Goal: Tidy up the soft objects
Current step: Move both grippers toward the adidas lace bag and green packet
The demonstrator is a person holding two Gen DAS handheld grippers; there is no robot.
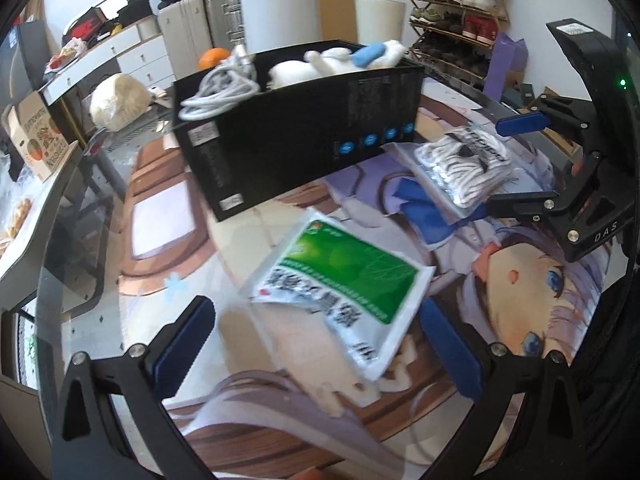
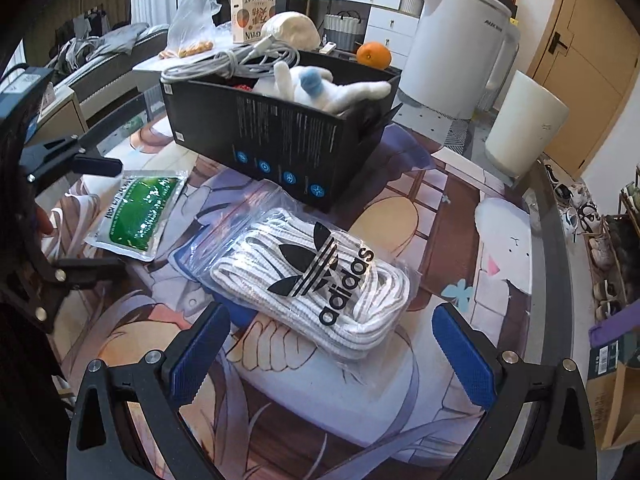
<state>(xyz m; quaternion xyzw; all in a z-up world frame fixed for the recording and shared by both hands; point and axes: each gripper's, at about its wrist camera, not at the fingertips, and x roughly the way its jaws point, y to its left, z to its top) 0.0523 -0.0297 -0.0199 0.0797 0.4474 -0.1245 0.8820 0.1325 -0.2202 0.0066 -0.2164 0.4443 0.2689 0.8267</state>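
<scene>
A black box (image 1: 296, 128) (image 2: 280, 140) stands on the table, holding a white plush toy (image 1: 336, 62) (image 2: 332, 86) and a grey coiled cable (image 1: 220, 92) (image 2: 240, 60). A green-and-white soft packet (image 1: 340, 284) (image 2: 138, 214) lies flat just ahead of my open, empty left gripper (image 1: 316, 344). A clear bag of white adidas laces (image 2: 316, 280) (image 1: 468, 164) lies just ahead of my open, empty right gripper (image 2: 332, 356). In the left wrist view the right gripper (image 1: 508, 164) straddles the lace bag.
The table has an anime-print mat (image 1: 520, 280) (image 2: 500, 248). Behind the box are a white appliance (image 2: 456, 48), a white cylinder (image 2: 524, 124), an orange (image 2: 374, 56) and a cardboard carton (image 2: 252, 8). A shoe rack (image 1: 456, 16) stands beyond.
</scene>
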